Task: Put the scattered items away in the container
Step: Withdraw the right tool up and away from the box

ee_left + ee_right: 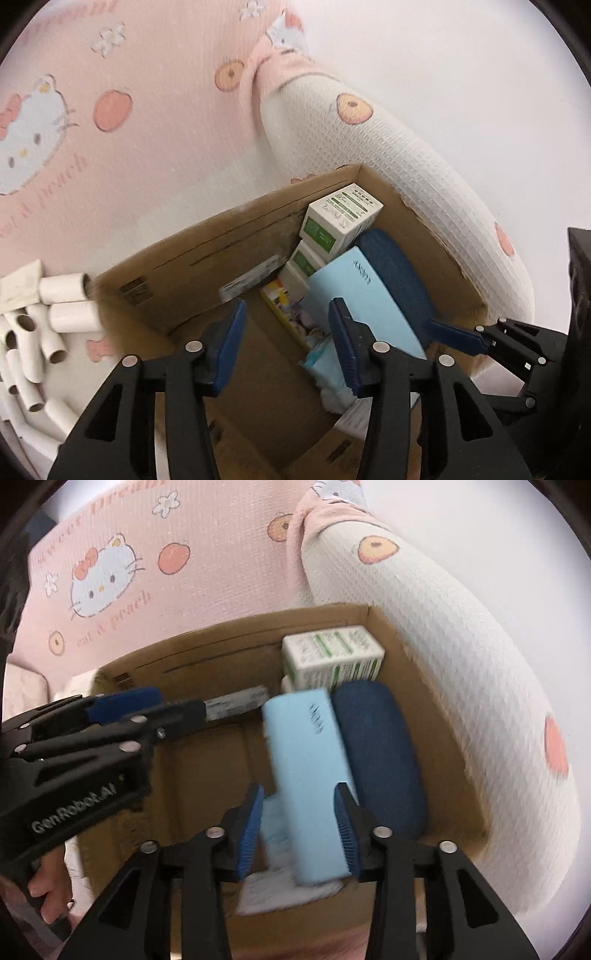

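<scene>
Right wrist view shows the right gripper [299,830] with jaws apart astride the light blue box [306,771], apparently just released against the cardboard box's [436,686] right wall; the left gripper [288,347] hangs parted and empty, while paper tubes [48,328] wait outside.

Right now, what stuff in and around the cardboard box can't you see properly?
- Colourful flat pack, left wrist view: mostly covered by the light blue box.
- Lower green-and-white carton, left wrist view: hidden under the upper one.
- Writing on the light blue box, right wrist view: motion-blurred.
- White paper tubes, left wrist view: cut off by the picture's edge.
- Cardboard box floor nearest us: behind both tools.
</scene>
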The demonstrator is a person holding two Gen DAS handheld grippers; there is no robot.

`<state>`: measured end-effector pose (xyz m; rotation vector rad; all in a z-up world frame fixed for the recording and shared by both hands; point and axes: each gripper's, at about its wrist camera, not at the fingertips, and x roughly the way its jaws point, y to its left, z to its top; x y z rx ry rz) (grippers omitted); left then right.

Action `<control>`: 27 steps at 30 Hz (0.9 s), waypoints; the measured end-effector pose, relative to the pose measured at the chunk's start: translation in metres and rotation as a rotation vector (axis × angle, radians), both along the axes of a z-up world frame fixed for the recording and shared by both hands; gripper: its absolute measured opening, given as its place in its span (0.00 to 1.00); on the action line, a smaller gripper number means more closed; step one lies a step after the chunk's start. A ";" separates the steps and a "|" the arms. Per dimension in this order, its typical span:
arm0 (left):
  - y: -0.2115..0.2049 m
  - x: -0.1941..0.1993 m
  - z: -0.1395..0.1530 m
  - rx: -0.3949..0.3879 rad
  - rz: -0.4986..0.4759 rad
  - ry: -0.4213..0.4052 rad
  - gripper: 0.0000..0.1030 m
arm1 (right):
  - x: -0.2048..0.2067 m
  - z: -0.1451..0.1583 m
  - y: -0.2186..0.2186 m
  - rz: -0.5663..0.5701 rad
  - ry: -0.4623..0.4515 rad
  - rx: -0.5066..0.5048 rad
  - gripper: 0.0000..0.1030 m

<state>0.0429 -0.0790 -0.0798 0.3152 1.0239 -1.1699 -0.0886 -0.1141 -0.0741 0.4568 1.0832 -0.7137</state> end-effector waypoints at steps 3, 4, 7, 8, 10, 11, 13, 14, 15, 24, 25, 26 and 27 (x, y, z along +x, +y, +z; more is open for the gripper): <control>0.029 0.001 0.011 -0.023 -0.005 -0.074 0.54 | -0.011 0.010 0.025 -0.033 -0.071 0.033 0.41; 0.034 0.001 0.008 -0.031 0.000 -0.108 0.56 | -0.014 0.013 0.031 -0.041 -0.086 0.035 0.45; 0.069 0.003 0.025 -0.039 0.043 -0.233 0.57 | -0.013 0.019 0.052 -0.073 -0.122 0.006 0.57; 0.079 0.005 0.026 -0.031 0.055 -0.254 0.57 | -0.008 0.020 0.052 -0.090 -0.123 -0.008 0.59; 0.088 0.009 0.024 -0.018 0.054 -0.253 0.57 | 0.004 0.027 0.059 -0.121 -0.091 -0.058 0.59; 0.096 0.012 0.025 0.006 0.065 -0.262 0.57 | 0.007 0.030 0.063 -0.127 -0.074 -0.082 0.59; 0.106 0.014 0.027 0.013 0.080 -0.288 0.57 | 0.014 0.040 0.074 -0.124 -0.040 -0.125 0.59; 0.112 0.015 0.031 0.020 0.086 -0.323 0.57 | 0.016 0.044 0.077 -0.112 -0.036 -0.133 0.59; 0.115 0.015 0.034 0.030 0.093 -0.349 0.57 | 0.019 0.046 0.083 -0.096 -0.037 -0.142 0.60; 0.130 0.019 0.041 0.200 0.130 -0.433 0.57 | 0.031 0.061 0.116 -0.028 -0.015 -0.202 0.71; 0.131 0.018 0.041 0.207 0.132 -0.436 0.57 | 0.030 0.061 0.119 -0.025 -0.009 -0.201 0.71; 0.131 0.016 0.041 0.214 0.135 -0.439 0.57 | 0.030 0.060 0.119 -0.026 -0.003 -0.202 0.72; 0.131 0.014 0.042 0.217 0.133 -0.444 0.57 | 0.028 0.060 0.120 -0.028 0.002 -0.205 0.72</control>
